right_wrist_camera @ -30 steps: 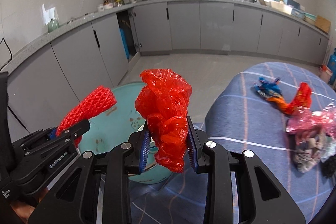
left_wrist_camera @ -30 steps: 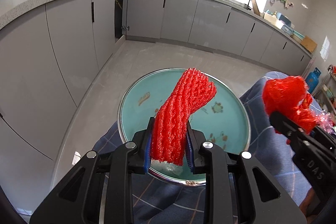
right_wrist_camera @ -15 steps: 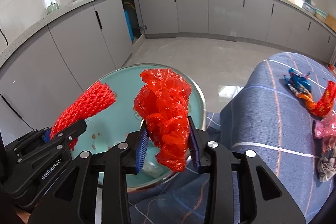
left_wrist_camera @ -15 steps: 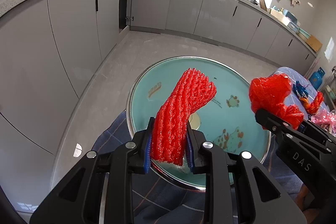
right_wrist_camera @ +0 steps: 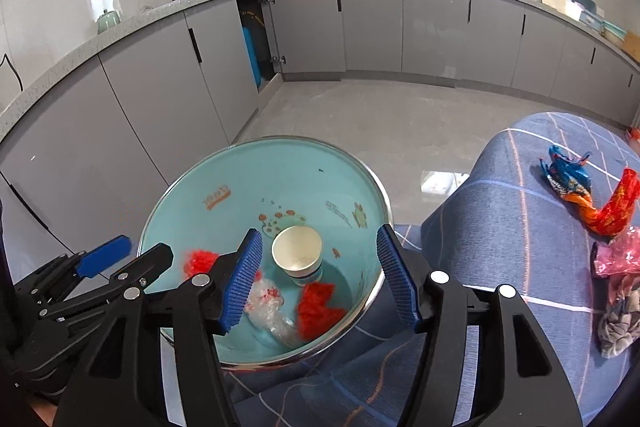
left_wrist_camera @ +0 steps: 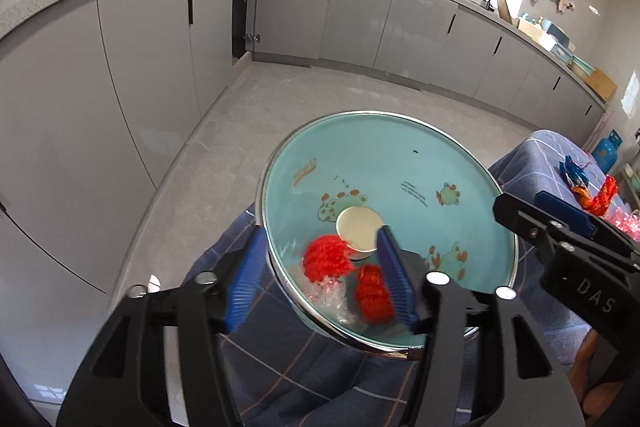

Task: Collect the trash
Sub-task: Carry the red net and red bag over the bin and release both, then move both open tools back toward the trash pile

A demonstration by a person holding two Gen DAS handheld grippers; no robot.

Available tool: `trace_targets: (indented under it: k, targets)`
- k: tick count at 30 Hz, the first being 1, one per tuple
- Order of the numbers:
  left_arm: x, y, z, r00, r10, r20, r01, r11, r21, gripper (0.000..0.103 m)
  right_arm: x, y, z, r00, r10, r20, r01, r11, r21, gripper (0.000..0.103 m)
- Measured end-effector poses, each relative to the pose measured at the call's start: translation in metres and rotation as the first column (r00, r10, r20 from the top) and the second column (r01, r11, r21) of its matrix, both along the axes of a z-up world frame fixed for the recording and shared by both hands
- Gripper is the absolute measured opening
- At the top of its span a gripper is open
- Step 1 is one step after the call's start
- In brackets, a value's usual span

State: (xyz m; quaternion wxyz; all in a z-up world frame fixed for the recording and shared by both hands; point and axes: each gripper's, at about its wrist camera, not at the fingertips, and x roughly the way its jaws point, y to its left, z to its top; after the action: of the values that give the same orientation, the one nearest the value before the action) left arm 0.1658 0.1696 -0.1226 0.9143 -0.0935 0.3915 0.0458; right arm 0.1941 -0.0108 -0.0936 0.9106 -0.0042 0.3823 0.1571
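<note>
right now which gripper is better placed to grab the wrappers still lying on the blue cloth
Right. The right gripper is open and empty over the basin, and the wrappers lie on its side. The left gripper, also open, sits on the basin's far side from them.

The right gripper (left_wrist_camera: 576, 227) has the white letters "DAS" on its black side. Other words are too small to read.

Teal bin (right_wrist_camera: 224, 187), round, steel-rimmed, cartoon print on the inner wall, stands open beside the blue-covered table. Inside: a white paper cup (right_wrist_camera: 298, 254), tilted, mouth up; red foam net (left_wrist_camera: 326, 259) beside the cup; crumpled red plastic bag (right_wrist_camera: 318, 305) near the wall; clear wrapper (right_wrist_camera: 268, 307), possibly cellophane. On the table lie an uncollected blue-orange wrapper (right_wrist_camera: 570, 179) and a pink one (right_wrist_camera: 620, 255).
</note>
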Motion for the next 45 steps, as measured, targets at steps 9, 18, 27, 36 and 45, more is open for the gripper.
trace_targets:
  k: [9,18,27,36,45]
  targets:
    - [-0.01,0.003,0.012,0.997,0.07,0.026,-0.07,0.997,0.02,0.083,-0.019,-0.019,0.016,0.998,-0.042,0.044,0.042,0.999,0.013,0.071]
    - [-0.022,-0.025,0.033,0.996,0.051,0.074,-0.056,0.996,0.063,0.095,-0.045,-0.063,0.026,0.985,-0.144,0.09,0.142,0.99,0.024,0.079]
    - [-0.03,-0.09,0.044,0.991,-0.092,0.095,0.081,0.991,0.108,0.097,-0.081,-0.13,0.03,0.952,-0.283,0.121,0.279,0.959,0.043,0.084]
    - [-0.039,-0.161,0.043,0.967,-0.241,0.081,0.234,0.968,0.093,0.097,-0.114,-0.194,0.024,0.913,-0.388,0.123,0.391,0.92,0.005,0.084]
    - [-0.048,-0.232,0.043,0.921,-0.382,0.077,0.369,0.919,0.136,0.097,-0.145,-0.265,0.018,0.858,-0.5,0.113,0.504,0.863,-0.007,0.084]
